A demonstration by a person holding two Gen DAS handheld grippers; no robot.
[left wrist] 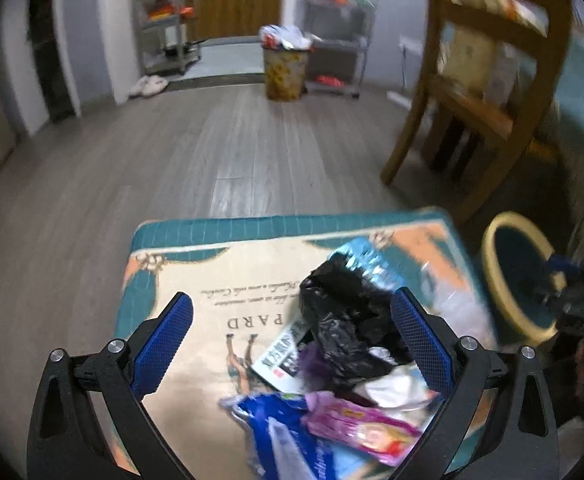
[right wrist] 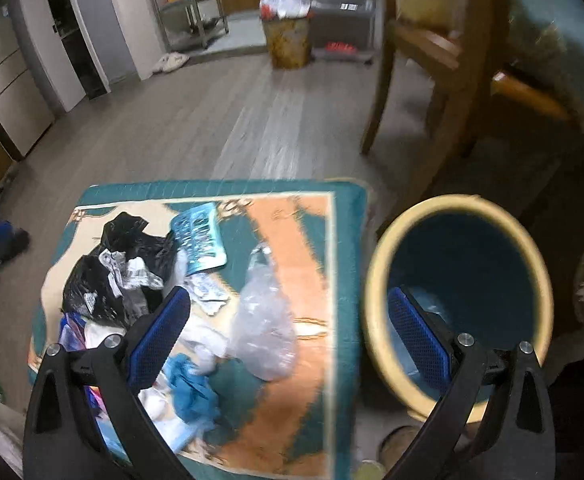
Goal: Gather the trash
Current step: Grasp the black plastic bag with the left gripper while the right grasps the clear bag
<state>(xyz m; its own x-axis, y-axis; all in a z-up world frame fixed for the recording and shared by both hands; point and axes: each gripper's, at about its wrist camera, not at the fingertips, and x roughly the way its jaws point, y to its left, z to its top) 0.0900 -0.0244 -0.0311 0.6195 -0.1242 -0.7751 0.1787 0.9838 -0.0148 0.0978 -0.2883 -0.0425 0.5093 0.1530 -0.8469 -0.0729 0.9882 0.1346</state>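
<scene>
Trash lies heaped on a patterned teal and beige cushion (left wrist: 196, 280) (right wrist: 292, 360). The heap holds a crumpled black plastic bag (left wrist: 348, 320) (right wrist: 108, 264), a light blue foil wrapper (left wrist: 372, 264) (right wrist: 200, 240), a pink wrapper (left wrist: 364, 428), a blue packet (left wrist: 288, 432), a clear plastic bag (right wrist: 264, 332) and white tissues (right wrist: 200, 340). My left gripper (left wrist: 292, 312) hangs open over the heap, its right finger beside the black bag. My right gripper (right wrist: 288, 308) is open too, its right finger over the round yellow-rimmed bin (right wrist: 376, 300) (left wrist: 492, 276), whose inside is dark teal.
A wooden chair (left wrist: 480, 92) (right wrist: 432, 60) stands right behind the cushion and bin. Across the grey plank floor (left wrist: 196, 152) a full patterned waste bin (left wrist: 284, 68) (right wrist: 288, 40) stands beside metal shelves (left wrist: 164, 20). White slippers (left wrist: 148, 86) lie by the doorway. Drawers (right wrist: 8, 92) line the left wall.
</scene>
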